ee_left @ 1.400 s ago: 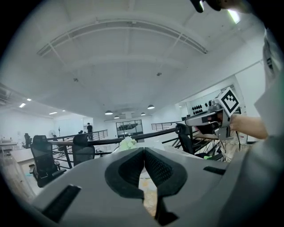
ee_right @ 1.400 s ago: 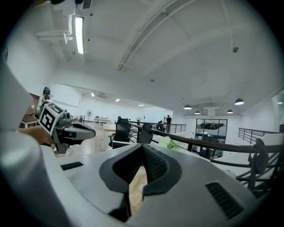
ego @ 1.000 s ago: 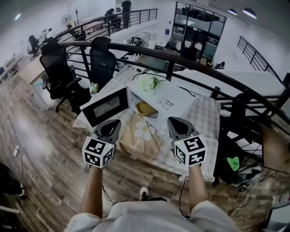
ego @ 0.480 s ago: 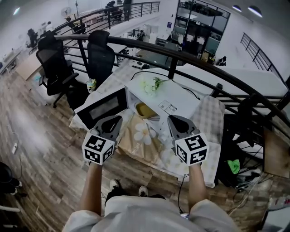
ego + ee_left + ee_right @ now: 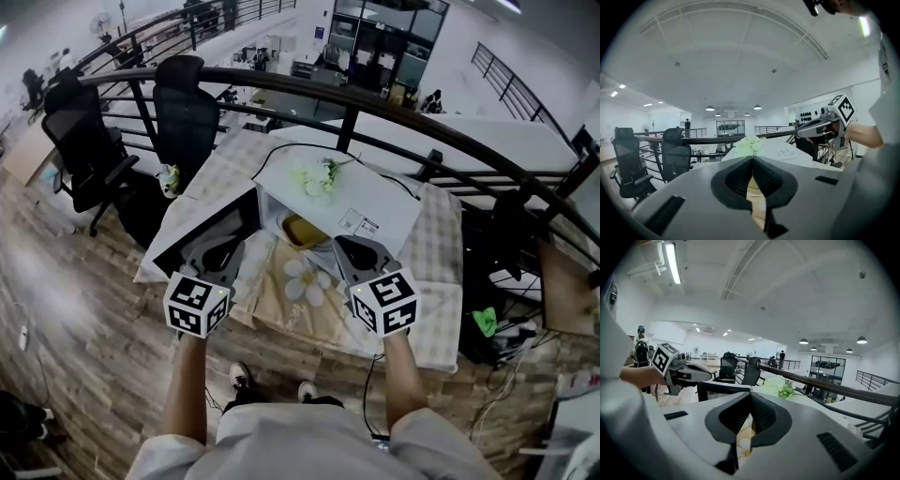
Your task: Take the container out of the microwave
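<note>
The microwave (image 5: 380, 192) casing looked smooth and white, its door (image 5: 202, 236) dark and glossy. A checked cloth (image 5: 436, 248) lay matt above the wood-plank floor (image 5: 66, 309), which had a soft sheen. The left claw (image 5: 752, 160) and right claw (image 5: 751, 401) were matt grey plastic with ribbed black pads (image 5: 768, 176).

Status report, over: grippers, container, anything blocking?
Left gripper and right gripper shut, empty, short of the microwave. Container inside, untouched; door open. Nothing seen blocking.
</note>
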The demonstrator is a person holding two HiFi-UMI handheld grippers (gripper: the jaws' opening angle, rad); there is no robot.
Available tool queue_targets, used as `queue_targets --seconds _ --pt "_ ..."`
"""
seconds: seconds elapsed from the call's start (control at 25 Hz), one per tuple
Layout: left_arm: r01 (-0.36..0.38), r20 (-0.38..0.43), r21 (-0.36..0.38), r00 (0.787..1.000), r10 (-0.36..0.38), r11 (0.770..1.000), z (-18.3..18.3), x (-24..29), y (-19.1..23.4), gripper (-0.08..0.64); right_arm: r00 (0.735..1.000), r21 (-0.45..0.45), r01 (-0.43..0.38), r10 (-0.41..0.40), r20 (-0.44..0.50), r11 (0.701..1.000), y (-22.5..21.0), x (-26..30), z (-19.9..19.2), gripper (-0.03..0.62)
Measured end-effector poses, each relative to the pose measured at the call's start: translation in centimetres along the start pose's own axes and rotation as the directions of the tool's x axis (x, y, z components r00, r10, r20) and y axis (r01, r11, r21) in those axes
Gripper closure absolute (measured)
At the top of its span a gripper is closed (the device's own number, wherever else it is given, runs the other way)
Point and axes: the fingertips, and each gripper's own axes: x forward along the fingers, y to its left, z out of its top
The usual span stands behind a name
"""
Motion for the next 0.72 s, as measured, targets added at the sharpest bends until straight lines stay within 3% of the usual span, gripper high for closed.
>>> queue_targets --seconds 0.24,0.72 --pt "0.082 -0.044 0.027 0.996 -0.08 0.996 -2.3 2.0 3.2 0.541 0.994 -0.054 0.037 -0.042 -0.098 0.998 1.2 5.2 -2.1 0.578" --pt "0.137 -0.054 -0.053 0.989 -0.14 0.989 -6.9 4.8 5.7 0.541 0.97 -0.045 0.008 -0.018 -0.242 0.999 1.7 14.2 -8.4 0.577"
